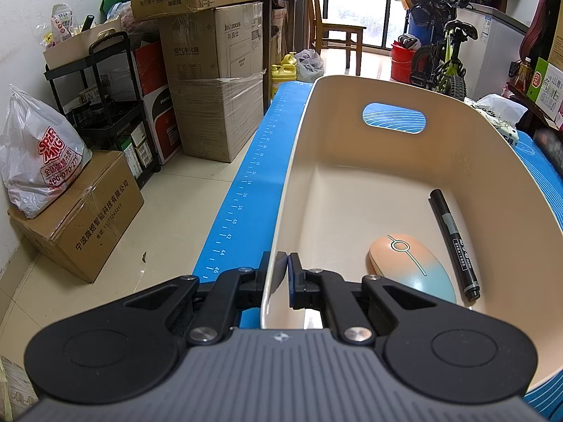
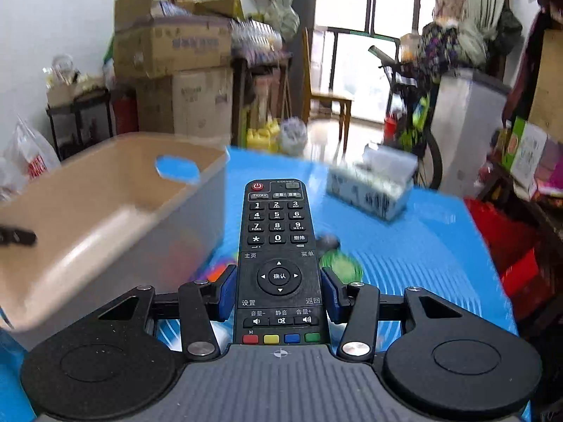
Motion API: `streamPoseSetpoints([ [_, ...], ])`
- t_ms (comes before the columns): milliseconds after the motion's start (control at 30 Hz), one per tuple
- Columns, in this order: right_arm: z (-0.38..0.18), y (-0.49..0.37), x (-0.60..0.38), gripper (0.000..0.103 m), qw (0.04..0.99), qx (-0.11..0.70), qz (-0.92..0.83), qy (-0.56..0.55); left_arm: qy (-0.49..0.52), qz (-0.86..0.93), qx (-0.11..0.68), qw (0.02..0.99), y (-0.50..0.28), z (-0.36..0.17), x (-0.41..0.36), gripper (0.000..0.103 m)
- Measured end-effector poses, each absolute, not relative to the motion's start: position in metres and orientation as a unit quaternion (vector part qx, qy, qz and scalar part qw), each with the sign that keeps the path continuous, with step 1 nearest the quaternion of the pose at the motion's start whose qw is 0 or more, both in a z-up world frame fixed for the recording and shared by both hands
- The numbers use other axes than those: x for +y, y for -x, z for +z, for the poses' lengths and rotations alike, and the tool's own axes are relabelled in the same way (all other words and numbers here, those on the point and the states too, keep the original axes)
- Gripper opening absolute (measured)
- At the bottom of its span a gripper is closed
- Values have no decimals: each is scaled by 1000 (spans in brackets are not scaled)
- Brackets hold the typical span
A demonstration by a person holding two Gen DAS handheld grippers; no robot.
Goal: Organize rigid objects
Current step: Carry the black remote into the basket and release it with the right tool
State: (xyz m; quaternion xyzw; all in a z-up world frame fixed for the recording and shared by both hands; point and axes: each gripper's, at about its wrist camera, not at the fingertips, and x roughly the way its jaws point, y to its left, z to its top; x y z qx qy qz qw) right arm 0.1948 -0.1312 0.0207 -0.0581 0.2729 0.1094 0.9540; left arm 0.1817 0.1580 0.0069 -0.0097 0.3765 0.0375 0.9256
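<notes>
My left gripper (image 1: 285, 274) is shut on the near left wall of a beige plastic bin (image 1: 457, 161), one finger inside, one outside. On the bin floor lie a peach-and-teal computer mouse (image 1: 410, 267) and a black marker (image 1: 454, 242). My right gripper (image 2: 278, 292) is shut on a black TV remote (image 2: 276, 246), its blue pads pressing both long sides, with the remote held above the blue mat (image 2: 422, 246). The bin (image 2: 105, 211) stands to the left of the remote in the right wrist view, which is blurred.
A tissue box (image 2: 369, 186) stands at the back of the blue mat. Small blurred colourful objects (image 2: 341, 267) lie on the mat under the remote. Cardboard boxes (image 1: 214, 81), a black rack (image 1: 102, 105) and bags crowd the floor at left; a bicycle (image 1: 443, 63) stands behind.
</notes>
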Motion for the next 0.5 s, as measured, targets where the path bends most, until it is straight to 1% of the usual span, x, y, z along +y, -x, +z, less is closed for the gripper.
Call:
streamPoseSetpoints([
  [267, 74, -197, -99, 54, 965, 211, 140, 65, 9, 37, 376, 926, -182, 7, 158, 9],
  [500, 85, -205, -54, 54, 960, 207, 175, 73, 10, 38, 377, 926, -182, 7, 158, 9],
])
